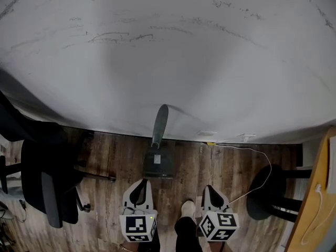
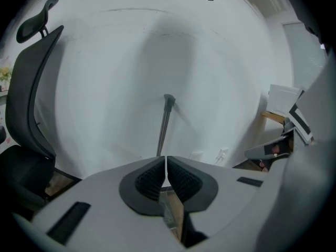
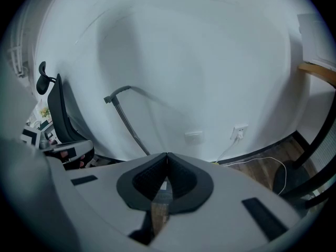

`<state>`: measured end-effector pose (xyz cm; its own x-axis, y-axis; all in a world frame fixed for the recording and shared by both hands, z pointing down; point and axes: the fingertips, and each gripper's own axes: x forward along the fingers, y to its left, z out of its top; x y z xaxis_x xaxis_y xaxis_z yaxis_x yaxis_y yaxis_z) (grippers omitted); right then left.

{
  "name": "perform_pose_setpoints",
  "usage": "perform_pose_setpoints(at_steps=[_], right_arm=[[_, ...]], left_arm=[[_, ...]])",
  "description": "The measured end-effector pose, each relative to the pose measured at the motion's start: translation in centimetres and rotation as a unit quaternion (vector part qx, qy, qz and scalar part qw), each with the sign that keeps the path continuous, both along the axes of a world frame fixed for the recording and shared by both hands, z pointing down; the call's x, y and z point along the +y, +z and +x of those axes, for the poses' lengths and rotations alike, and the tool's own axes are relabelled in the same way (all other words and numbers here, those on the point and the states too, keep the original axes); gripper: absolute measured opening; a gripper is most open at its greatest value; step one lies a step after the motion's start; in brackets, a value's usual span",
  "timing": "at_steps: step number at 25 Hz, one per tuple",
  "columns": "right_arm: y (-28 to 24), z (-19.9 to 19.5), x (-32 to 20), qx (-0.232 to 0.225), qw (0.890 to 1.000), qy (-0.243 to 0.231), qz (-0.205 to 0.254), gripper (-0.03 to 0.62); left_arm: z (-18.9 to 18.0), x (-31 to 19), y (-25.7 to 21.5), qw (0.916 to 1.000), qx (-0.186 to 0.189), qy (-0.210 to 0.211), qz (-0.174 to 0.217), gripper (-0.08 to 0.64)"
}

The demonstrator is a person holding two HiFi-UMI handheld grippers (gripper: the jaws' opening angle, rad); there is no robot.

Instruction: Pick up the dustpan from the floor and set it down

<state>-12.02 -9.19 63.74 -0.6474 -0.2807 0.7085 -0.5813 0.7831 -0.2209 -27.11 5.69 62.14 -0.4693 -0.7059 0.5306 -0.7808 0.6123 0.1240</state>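
A dark grey dustpan (image 1: 158,160) stands on the wood floor against the white wall, its long handle (image 1: 160,124) leaning up the wall. The handle also shows in the left gripper view (image 2: 164,125) and the right gripper view (image 3: 126,119). My left gripper (image 1: 139,185) hovers just short of the pan's near left corner, its jaws shut with nothing between them. My right gripper (image 1: 211,191) hangs to the pan's right, also shut and empty. In the gripper views the left gripper's (image 2: 166,161) and the right gripper's (image 3: 167,159) dark pads meet.
A black office chair (image 1: 44,172) stands at the left. A black stool base (image 1: 270,190) sits at the right, with a white cable (image 1: 252,154) running from a wall socket (image 1: 245,137). A wooden table edge (image 1: 315,193) fills the far right. A person's shoe (image 1: 187,209) is between the grippers.
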Motion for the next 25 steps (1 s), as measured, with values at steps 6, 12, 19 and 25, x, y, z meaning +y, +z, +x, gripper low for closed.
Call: perform_pose_setpoints(at_steps=[6, 12, 19, 25], right_arm=[[0.2, 0.2, -0.2, 0.004, 1.0, 0.002, 0.003, 0.032], [0.2, 0.6, -0.3, 0.005, 1.0, 0.001, 0.004, 0.032], [0.3, 1.0, -0.2, 0.009, 1.0, 0.0, 0.004, 0.032], [0.5, 1.1, -0.4, 0.013, 1.0, -0.005, 0.006, 0.032]], left_arm=[[-0.2, -1.1, 0.0, 0.9998, 0.001, 0.009, 0.02, 0.046], [-1.1, -1.6, -0.1, 0.9996, -0.011, 0.012, 0.022, 0.12], [-2.2, -3.0, 0.1, 0.999, -0.03, 0.024, 0.024, 0.19], [-2.9, -4.1, 1.2, 0.9989, -0.035, 0.028, 0.017, 0.199]])
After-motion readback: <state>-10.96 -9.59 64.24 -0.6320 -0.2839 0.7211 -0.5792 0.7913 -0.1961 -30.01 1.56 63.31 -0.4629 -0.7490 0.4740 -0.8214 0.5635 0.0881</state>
